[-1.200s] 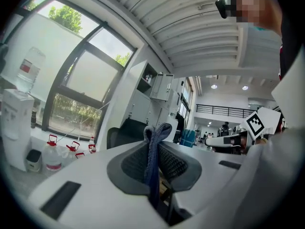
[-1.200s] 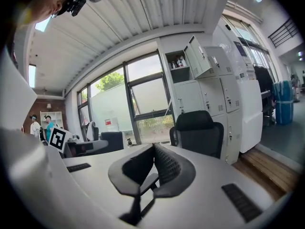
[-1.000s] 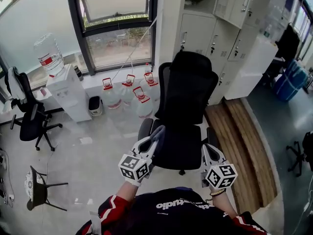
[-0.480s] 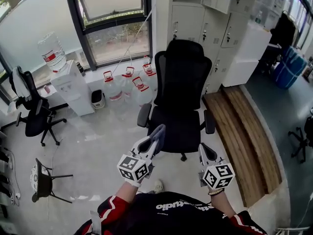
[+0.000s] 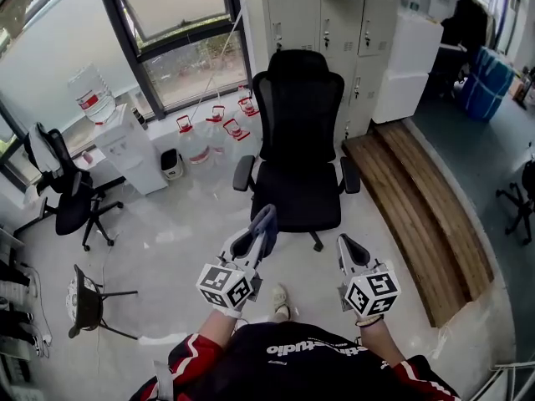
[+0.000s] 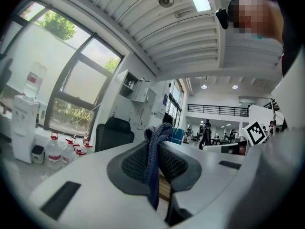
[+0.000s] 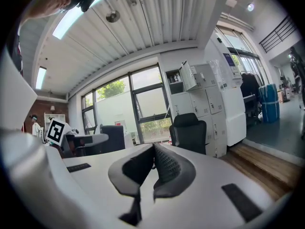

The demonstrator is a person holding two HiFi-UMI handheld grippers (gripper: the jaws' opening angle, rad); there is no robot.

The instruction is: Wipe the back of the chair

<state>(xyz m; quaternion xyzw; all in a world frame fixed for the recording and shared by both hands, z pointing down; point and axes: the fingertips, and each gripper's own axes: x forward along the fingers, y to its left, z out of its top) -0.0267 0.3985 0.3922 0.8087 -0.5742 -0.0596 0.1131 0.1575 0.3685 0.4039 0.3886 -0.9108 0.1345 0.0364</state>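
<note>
Chair back [image 5: 299,111], tall and black, is standing well clear of both tools, out on the floor [image 5: 167,241] in front of the lockers [image 5: 334,23], its seat turned toward the person.

Left tool [image 5: 264,225] first: its jaws are clamped tight on a blue-grey cloth [image 6: 153,161], a narrow fold pinched between the pads with the rest hanging below. Right tool [image 5: 343,244] is closed too, pad against pad, with nothing in it.

Now the risks. That cloth is held by a thin fold, so I'd say a firm rub against the mesh could drag it out of the grip. The chair sits on a wheeled base [image 5: 316,241]; push on it one-handed and it may well roll or swivel off. Those water bottles [image 5: 194,144] stand near its side, ready to be knocked if it swings.

The head view gives the whole gap to the chair and the floor around it. Only the left gripper view shows how little cloth the pads have. The right gripper view confirms those jaws are bare and catches the chair small and distant.
</note>
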